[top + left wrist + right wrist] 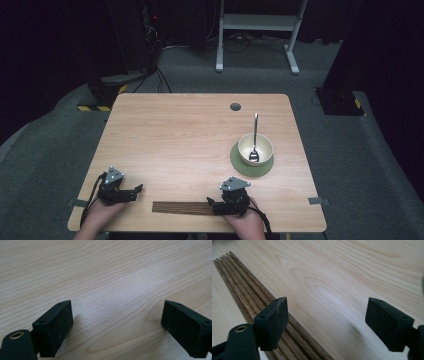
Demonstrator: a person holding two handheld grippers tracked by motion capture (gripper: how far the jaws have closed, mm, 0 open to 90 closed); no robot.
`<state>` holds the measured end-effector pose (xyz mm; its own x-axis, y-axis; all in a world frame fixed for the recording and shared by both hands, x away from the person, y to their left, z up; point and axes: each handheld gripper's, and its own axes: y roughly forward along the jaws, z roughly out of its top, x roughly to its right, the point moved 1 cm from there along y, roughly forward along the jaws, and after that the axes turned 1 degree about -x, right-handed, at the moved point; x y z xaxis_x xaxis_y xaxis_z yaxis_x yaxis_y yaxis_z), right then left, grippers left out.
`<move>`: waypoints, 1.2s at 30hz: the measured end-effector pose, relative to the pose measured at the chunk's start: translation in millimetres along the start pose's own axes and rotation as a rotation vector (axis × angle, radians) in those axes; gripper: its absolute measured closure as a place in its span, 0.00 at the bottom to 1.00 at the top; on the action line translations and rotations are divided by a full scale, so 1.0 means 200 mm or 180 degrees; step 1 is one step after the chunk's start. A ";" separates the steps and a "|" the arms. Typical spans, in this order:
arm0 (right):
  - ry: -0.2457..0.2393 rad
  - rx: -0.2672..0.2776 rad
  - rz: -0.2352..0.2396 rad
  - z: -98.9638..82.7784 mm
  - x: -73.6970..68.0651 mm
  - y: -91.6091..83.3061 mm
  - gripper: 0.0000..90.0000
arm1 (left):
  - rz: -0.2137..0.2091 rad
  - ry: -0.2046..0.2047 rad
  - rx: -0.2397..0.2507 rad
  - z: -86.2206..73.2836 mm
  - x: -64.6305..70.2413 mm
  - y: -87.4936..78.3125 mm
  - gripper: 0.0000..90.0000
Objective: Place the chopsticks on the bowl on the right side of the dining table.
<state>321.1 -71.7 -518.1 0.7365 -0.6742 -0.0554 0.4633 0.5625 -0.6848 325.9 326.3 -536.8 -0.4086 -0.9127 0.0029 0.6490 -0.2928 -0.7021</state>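
Observation:
Several dark wooden sticks [181, 207] lie side by side along the table's front edge. My right gripper [215, 204] rests at their right end, pointing left. In the right gripper view it [327, 315] stands open. Its left jaw sits over the sticks [247, 290], and bare wood lies between the pads. My left gripper [137, 190] rests near the front left corner, pointing right. Its jaws [117, 315] are open over bare tabletop with nothing between them. A cream bowl [262, 144] with a metal spoon [255, 131] in it sits on a green coaster [239, 162] at the right.
The wooden table [180, 135] has a round cable hole [235, 106] near its far edge. Grey tape tabs [318, 201] mark the front corners. Beyond the table stand a white desk frame [257, 22] and dark equipment on a grey carpet.

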 end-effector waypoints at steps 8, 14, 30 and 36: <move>-0.0099 -0.0007 0.0119 0.00 -0.04 0.00 0.34 | -0.0002 0.0002 -0.0002 0.00 0.00 0.00 0.11; -0.0165 -0.0009 0.0188 0.00 -0.05 0.00 0.53 | -0.0006 0.0001 0.0002 0.00 0.00 0.00 0.12; -0.0177 -0.0130 0.0256 -0.02 -0.04 0.02 0.68 | -0.0009 0.0018 0.0003 0.00 0.00 0.00 0.12; -0.0188 -0.0137 0.0294 -0.02 -0.04 0.02 0.69 | -0.0014 0.0021 0.0008 0.00 0.00 0.00 0.12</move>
<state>315.2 -65.2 -523.4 0.8034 -0.5903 -0.0775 0.3716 0.5989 -0.7094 325.9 326.2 -536.8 -0.4158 -0.9095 0.0014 0.6487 -0.2976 -0.7004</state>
